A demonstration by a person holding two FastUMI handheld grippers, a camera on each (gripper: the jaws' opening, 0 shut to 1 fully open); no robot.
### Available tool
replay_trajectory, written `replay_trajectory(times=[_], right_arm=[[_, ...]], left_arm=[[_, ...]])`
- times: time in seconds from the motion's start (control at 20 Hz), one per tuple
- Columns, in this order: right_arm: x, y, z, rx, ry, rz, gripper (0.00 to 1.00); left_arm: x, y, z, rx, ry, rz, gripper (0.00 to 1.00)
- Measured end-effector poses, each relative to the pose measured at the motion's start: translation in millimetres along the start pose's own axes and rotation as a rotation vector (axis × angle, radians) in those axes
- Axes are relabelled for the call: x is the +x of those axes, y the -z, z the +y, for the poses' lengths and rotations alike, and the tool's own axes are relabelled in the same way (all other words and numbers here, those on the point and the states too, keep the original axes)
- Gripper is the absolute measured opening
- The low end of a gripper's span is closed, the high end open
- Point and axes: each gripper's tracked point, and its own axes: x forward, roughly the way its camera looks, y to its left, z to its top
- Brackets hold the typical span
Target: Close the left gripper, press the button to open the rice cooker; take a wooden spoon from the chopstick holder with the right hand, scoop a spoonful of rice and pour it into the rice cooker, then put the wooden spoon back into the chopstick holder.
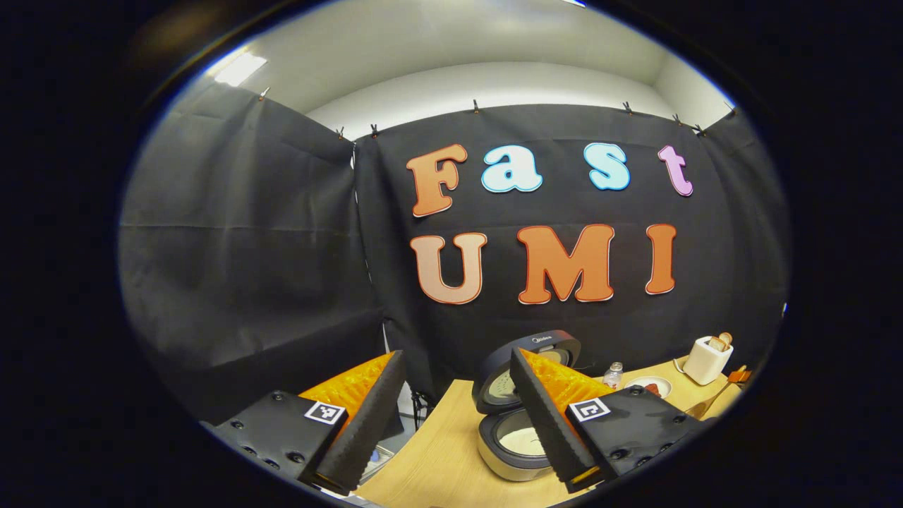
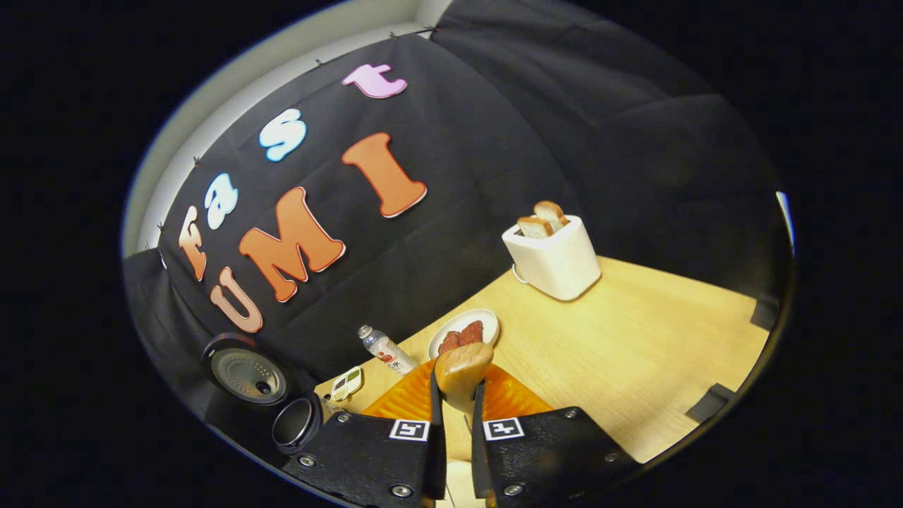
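Pale wooden spoon [image 2: 462, 377] clamped between the fingers of the right tool [image 2: 457, 430], bowl end poking forward above the light wooden desk [image 2: 635, 353], with the round grey rice cooker [image 1: 511, 441] lid-up and open at the desk's left end, pale contents showing in its pot. Best kept level and steady while carried, so nothing tips early. Left tool [image 1: 451, 416] held high, fingers wide apart and gripping nothing, tilted over the cooker.

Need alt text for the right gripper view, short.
The right gripper, fingers shut on a wooden spoon, is held tilted above a wooden table. Beyond it stand a white toaster with bread, a plate and a small bottle.
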Motion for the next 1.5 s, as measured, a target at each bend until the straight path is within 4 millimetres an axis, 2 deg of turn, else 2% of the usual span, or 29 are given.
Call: replay_trajectory(times=[0.15,0.25,0.3,0.45,0.5,0.65,0.8,1.2,1.3,1.4,1.5], right_arm=[[-28,-15,37,-0.092,-0.022,-0.043,0.13],[-45,-16,63,-0.148,-0.046,-0.067,0.13],[-53,-15,75,-0.168,-0.061,-0.074,0.14],[-60,7,104,-0.207,-0.098,-0.062,0.13],[-57,19,108,-0.217,-0.102,-0.046,0.13],[-47,57,110,-0.261,-0.092,0.009,0.13],[-37,93,103,-0.306,-0.064,0.063,0.14],[-17,155,98,-0.544,-0.049,0.082,0.14],[-18,163,107,-0.583,-0.060,0.058,0.13],[-18,180,115,-0.584,-0.080,0.072,0.13],[-22,184,118,-0.595,-0.069,0.069,0.14]], left_arm=[[5,-2,16,-0.010,0.016,-0.015,0.94],[7,-5,30,-0.026,0.024,-0.026,0.94],[10,-4,34,-0.031,0.030,-0.028,0.99],[16,-3,51,-0.023,0.032,-0.025,0.94],[17,-4,55,-0.015,0.032,-0.027,1.00],[19,-2,57,-0.003,0.047,-0.030,0.94],[24,5,59,0.006,0.049,-0.020,0.97],[26,28,61,0.018,0.041,0.025,1.00],[24,33,63,0.018,0.038,0.038,0.99],[22,36,68,0.027,0.032,0.045,0.99],[19,39,73,0.029,0.025,0.054,0.99]])
